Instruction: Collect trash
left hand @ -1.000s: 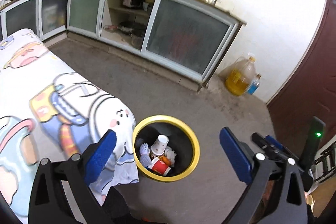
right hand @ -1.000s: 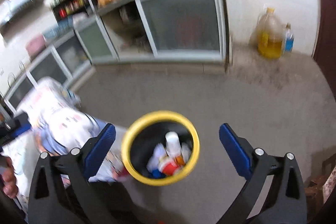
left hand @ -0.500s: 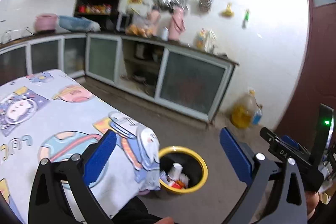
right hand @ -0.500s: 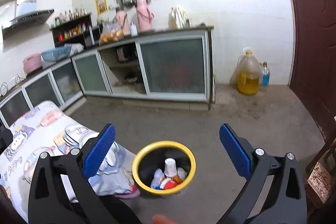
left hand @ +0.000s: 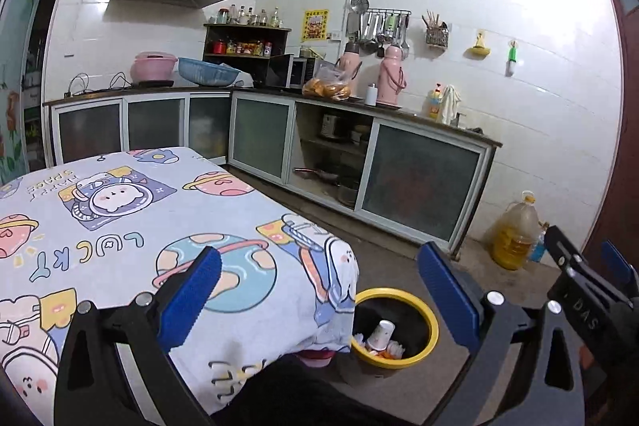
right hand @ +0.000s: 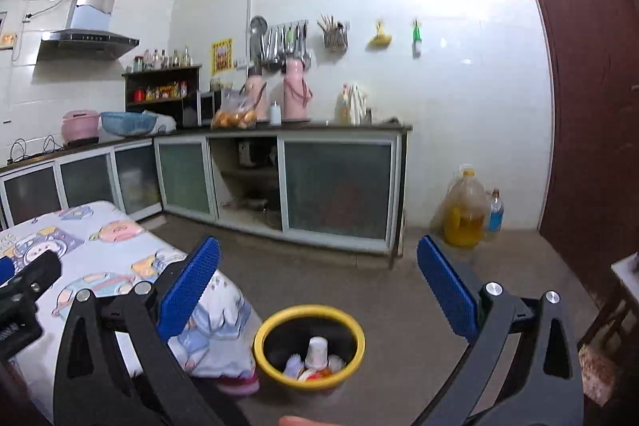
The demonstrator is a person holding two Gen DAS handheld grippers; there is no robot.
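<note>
A black bin with a yellow rim (left hand: pixel 415 300) (right hand: pixel 279 318) stands on the floor by the table's corner. It holds a white paper cup (left hand: pixel 381 334) (right hand: pixel 317 346) and other crumpled trash. My left gripper (left hand: pixel 319 290) is open and empty, held high above the table's corner. My right gripper (right hand: pixel 317 286) is open and empty too, raised over the floor above the bin. The right gripper's body (left hand: pixel 587 290) shows at the right edge of the left wrist view.
A table with a cartoon space cloth (left hand: pixel 120 218) (right hand: pixel 100 258) fills the left. Kitchen cabinets (left hand: pixel 399 178) (right hand: pixel 319 182) line the far wall. A yellow oil jug (left hand: pixel 513 230) (right hand: pixel 463 210) and a small bottle (right hand: pixel 494 214) stand beside a brown door (right hand: pixel 591 106).
Both grippers have risen and tilted up from looking down at the bin, so the whole kitchen now shows and the bin sits low in both views. Both stay open.
</note>
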